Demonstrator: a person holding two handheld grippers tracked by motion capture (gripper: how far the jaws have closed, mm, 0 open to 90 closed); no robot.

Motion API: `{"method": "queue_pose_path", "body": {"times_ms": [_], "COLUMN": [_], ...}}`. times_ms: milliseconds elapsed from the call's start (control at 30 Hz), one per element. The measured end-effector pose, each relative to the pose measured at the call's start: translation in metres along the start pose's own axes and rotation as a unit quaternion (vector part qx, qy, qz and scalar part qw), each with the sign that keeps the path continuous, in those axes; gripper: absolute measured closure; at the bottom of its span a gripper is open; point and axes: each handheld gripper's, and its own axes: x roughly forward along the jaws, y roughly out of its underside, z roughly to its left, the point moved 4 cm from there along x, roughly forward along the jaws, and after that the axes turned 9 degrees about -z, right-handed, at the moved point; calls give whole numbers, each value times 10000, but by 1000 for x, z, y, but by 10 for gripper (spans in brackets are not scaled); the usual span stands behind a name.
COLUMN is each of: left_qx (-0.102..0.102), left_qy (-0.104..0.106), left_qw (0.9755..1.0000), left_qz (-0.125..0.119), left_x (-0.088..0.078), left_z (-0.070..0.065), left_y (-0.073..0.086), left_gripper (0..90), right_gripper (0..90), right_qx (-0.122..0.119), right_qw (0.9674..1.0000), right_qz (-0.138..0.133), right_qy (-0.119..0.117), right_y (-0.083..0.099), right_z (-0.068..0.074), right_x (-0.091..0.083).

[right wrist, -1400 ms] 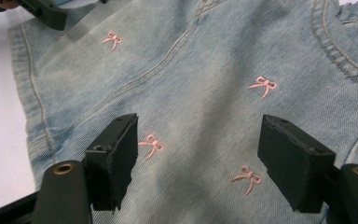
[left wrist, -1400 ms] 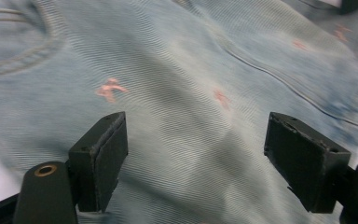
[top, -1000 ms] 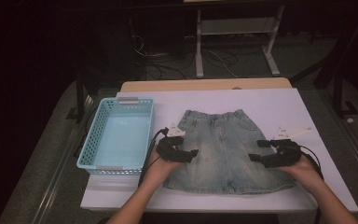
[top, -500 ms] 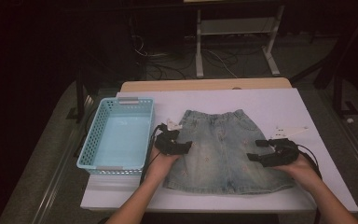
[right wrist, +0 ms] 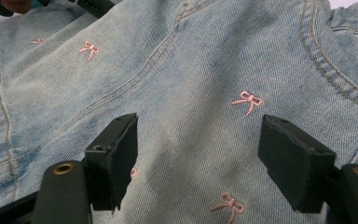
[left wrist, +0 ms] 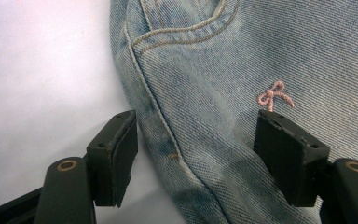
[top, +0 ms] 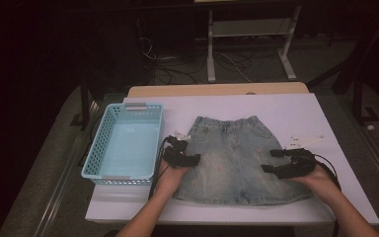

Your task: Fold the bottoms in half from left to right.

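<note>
A light blue denim skirt (top: 234,158) with small pink embroidered bows lies flat on the white table (top: 296,113), waistband away from me. My left gripper (top: 190,159) hovers at the skirt's left side. In the left gripper view its jaws (left wrist: 196,126) are open and straddle the skirt's side seam (left wrist: 163,135), pressing on nothing. These jaws have just been opening a little. My right gripper (top: 269,161) is over the skirt's right half. Its jaws (right wrist: 198,128) are open above the denim (right wrist: 191,60).
A light blue plastic basket (top: 120,178) stands on the table left of the skirt, close to my left hand. A white paper tag (top: 303,140) lies right of the skirt. Beyond the table's far edge are cables and a white stand (top: 246,44).
My left gripper has shifted slightly around the skirt's left edge. The right gripper and the skirt have kept still.
</note>
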Motion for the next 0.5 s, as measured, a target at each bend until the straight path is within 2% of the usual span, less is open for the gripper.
{"method": "queue_pose_path", "body": {"times_ms": [100, 167, 267, 400, 500], "left_qx": [-20, -32, -73, -212, -244], "left_qy": [17, 53, 143, 449, 502], "left_qw": [10000, 10000, 9999, 9988, 9984], "left_qz": [0, 3, -31, -44, -45], "left_x": [-1, -2, -2, -1, -2], "left_z": [-1, -1, -2, -4, -3], "left_y": [1, 0, 0, -1, -2], "left_gripper": [328, 380, 492, 691, 757], "right_gripper": [283, 283, 283, 283, 283], "right_qx": [8, -12, 4, 17, 28], "right_qw": [10000, 10000, 10000, 10000, 10000], "right_qz": [-13, 4, -2, -12, -24], "right_qy": [-9, -13, -2, 6, 7], "right_y": [0, 0, 0, 0, 0], "right_z": [0, 0, 0, 0, -1], "right_x": [0, 0, -1, -2, -2]}}
